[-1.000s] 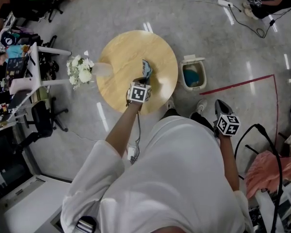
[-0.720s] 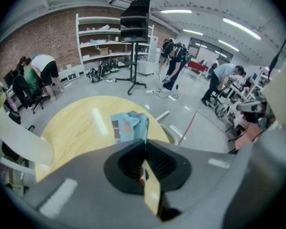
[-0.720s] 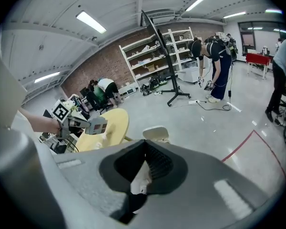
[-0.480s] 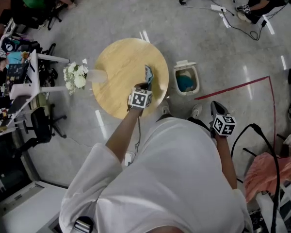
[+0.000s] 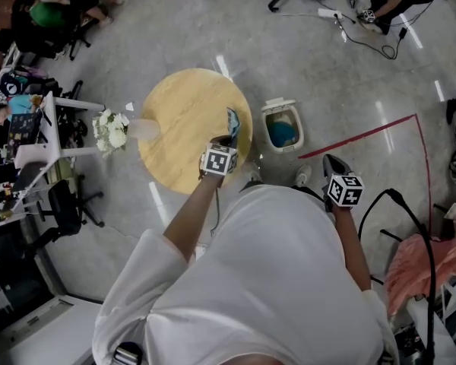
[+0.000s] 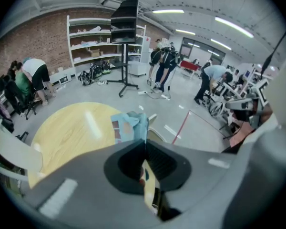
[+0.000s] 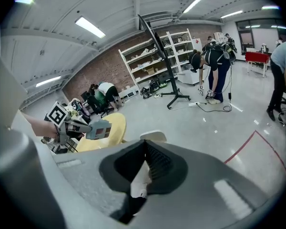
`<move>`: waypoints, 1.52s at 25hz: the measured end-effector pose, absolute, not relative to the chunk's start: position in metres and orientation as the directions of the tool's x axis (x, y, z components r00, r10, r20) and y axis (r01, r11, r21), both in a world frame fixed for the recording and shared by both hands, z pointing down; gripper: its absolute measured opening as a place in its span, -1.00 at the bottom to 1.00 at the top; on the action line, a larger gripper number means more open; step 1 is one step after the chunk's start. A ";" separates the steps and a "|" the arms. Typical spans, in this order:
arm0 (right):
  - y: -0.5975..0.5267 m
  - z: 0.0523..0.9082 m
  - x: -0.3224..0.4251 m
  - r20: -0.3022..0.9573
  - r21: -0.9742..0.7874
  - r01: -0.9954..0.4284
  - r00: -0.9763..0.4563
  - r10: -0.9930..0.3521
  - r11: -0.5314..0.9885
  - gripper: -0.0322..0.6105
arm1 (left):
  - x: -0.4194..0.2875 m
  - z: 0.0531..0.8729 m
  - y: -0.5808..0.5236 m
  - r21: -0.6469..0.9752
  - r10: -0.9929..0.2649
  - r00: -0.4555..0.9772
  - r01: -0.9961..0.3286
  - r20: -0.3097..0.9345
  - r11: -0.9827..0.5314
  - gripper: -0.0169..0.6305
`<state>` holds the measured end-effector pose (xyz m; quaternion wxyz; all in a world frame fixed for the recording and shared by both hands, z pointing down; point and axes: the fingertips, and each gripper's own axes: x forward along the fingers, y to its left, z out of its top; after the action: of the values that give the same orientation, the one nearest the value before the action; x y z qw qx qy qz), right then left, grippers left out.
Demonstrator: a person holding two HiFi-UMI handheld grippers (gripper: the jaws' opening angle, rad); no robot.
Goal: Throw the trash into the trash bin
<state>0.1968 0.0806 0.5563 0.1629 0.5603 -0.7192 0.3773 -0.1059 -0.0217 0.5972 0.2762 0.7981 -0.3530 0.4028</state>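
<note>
In the head view, my left gripper reaches out over the right edge of the round wooden tabletop. Its jaws are clenched on the trash, a blue crumpled packet held upright above the wood. The trash bin stands on the floor just right of the tabletop with its lid up, and something blue lies inside it. The trash is near the bin but not over it. My right gripper hangs low on the right, near the person's body and well apart from both. A bunch of white flowers sits at the tabletop's left edge, and a red line runs across the floor to the right of the bin.

In the left gripper view, the jaws of the left gripper are pressed onto the trash, which sticks up past the tips against the yellow tabletop.

In the right gripper view, the jaws of the right gripper lie flat together. Far left, the left gripper holds the trash in front of the tabletop, and the bin's pale lid shows just past my jaws.
</note>
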 end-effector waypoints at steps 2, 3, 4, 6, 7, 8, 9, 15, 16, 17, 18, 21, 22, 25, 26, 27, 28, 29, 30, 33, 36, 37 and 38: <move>0.078 0.556 0.198 0.654 -0.363 -0.927 -0.321 -0.685 0.089 -0.89 | -0.099 0.597 -0.019 0.161 -0.333 0.434 -0.777 0.837 -0.608 -0.93; 0.077 0.557 0.198 0.652 -0.365 -0.927 -0.323 -0.686 0.090 -0.89 | -0.095 0.596 -0.018 0.163 -0.329 0.437 -0.773 0.837 -0.613 -0.93; 0.075 0.557 0.199 0.650 -0.367 -0.926 -0.325 -0.687 0.092 -0.89 | -0.090 0.596 -0.017 0.165 -0.325 0.442 -0.767 0.836 -0.620 -0.93; 0.073 0.557 0.202 0.645 -0.370 -0.925 -0.327 -0.690 0.092 -0.89 | -0.080 0.596 -0.013 0.170 -0.311 0.451 -0.753 0.836 -0.636 -0.93; 0.072 0.557 0.203 0.643 -0.371 -0.924 -0.327 -0.692 0.092 -0.89 | -0.075 0.597 -0.011 0.173 -0.303 0.456 -0.745 0.837 -0.644 -0.93; 0.072 0.557 0.205 0.641 -0.373 -0.923 -0.327 -0.694 0.090 -0.89 | -0.070 0.598 -0.008 0.176 -0.296 0.461 -0.738 0.837 -0.652 -0.93; 0.072 0.557 0.206 0.640 -0.375 -0.923 -0.326 -0.696 0.087 -0.89 | -0.065 0.599 -0.006 0.179 -0.289 0.466 -0.730 0.837 -0.659 -0.93; 0.077 0.558 0.218 0.641 -0.382 -0.922 -0.318 -0.699 0.070 -0.89 | -0.037 0.602 0.006 0.198 -0.243 0.485 -0.691 0.840 -0.695 -0.93; 0.079 0.559 0.220 0.641 -0.383 -0.921 -0.317 -0.699 0.068 -0.89 | -0.033 0.602 0.008 0.199 -0.237 0.487 -0.686 0.841 -0.700 -0.93; 0.080 0.559 0.222 0.642 -0.384 -0.921 -0.317 -0.698 0.064 -0.89 | -0.029 0.602 0.010 0.201 -0.231 0.489 -0.680 0.841 -0.705 -0.93; 0.082 0.560 0.224 0.643 -0.386 -0.920 -0.316 -0.698 0.061 -0.89 | -0.025 0.602 0.011 0.203 -0.225 0.491 -0.673 0.842 -0.711 -0.93; 0.083 0.563 0.230 0.645 -0.391 -0.919 -0.312 -0.697 0.049 -0.89 | -0.012 0.603 0.013 0.206 -0.205 0.498 -0.650 0.843 -0.731 -0.93; 0.084 0.564 0.231 0.646 -0.393 -0.918 -0.312 -0.697 0.046 -0.89 | -0.008 0.603 0.013 0.207 -0.199 0.499 -0.643 0.843 -0.738 -0.93; 0.085 0.567 0.233 0.645 -0.400 -0.916 -0.314 -0.696 0.043 -0.89 | 0.000 0.606 0.016 0.213 -0.182 0.501 -0.631 0.846 -0.746 -0.93; 0.086 0.568 0.235 0.644 -0.402 -0.915 -0.315 -0.697 0.042 -0.89 | 0.004 0.606 0.016 0.214 -0.178 0.501 -0.628 0.847 -0.748 -0.93; 0.086 0.569 0.237 0.643 -0.404 -0.914 -0.316 -0.697 0.040 -0.89 | 0.008 0.606 0.017 0.214 -0.175 0.501 -0.625 0.847 -0.751 -0.93; 0.087 0.569 0.240 0.643 -0.406 -0.913 -0.315 -0.698 0.038 -0.89 | 0.012 0.606 0.017 0.215 -0.172 0.502 -0.621 0.848 -0.754 -0.93; 0.088 0.569 0.242 0.644 -0.408 -0.912 -0.314 -0.697 0.035 -0.89 | 0.016 0.606 0.017 0.216 -0.167 0.502 -0.617 0.849 -0.757 -0.93; 0.089 0.570 0.244 0.645 -0.409 -0.912 -0.313 -0.697 0.031 -0.89 | 0.019 0.606 0.018 0.218 -0.162 0.503 -0.613 0.849 -0.759 -0.93; 0.091 0.573 0.246 0.649 -0.413 -0.910 -0.310 -0.695 0.020 -0.89 | 0.025 0.609 0.018 0.225 -0.148 0.507 -0.601 0.849 -0.767 -0.93; 0.095 0.576 0.247 0.655 -0.415 -0.910 -0.308 -0.690 0.012 -0.89 | 0.028 0.614 0.020 0.229 -0.135 0.506 -0.593 0.852 -0.772 -0.93; 0.096 0.577 0.248 0.658 -0.415 -0.910 -0.307 -0.687 0.010 -0.89 | 0.030 0.615 0.021 0.232 -0.131 0.505 -0.592 0.853 -0.772 -0.93; 0.098 0.578 0.250 0.661 -0.414 -0.910 -0.307 -0.684 0.008 -0.89 | 0.032 0.615 0.021 0.234 -0.128 0.506 -0.591 0.853 -0.772 -0.93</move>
<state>0.2500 0.0977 0.5781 0.1375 0.5723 -0.6966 0.4103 0.0315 0.0213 0.6154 0.2585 0.8283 -0.2170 0.4473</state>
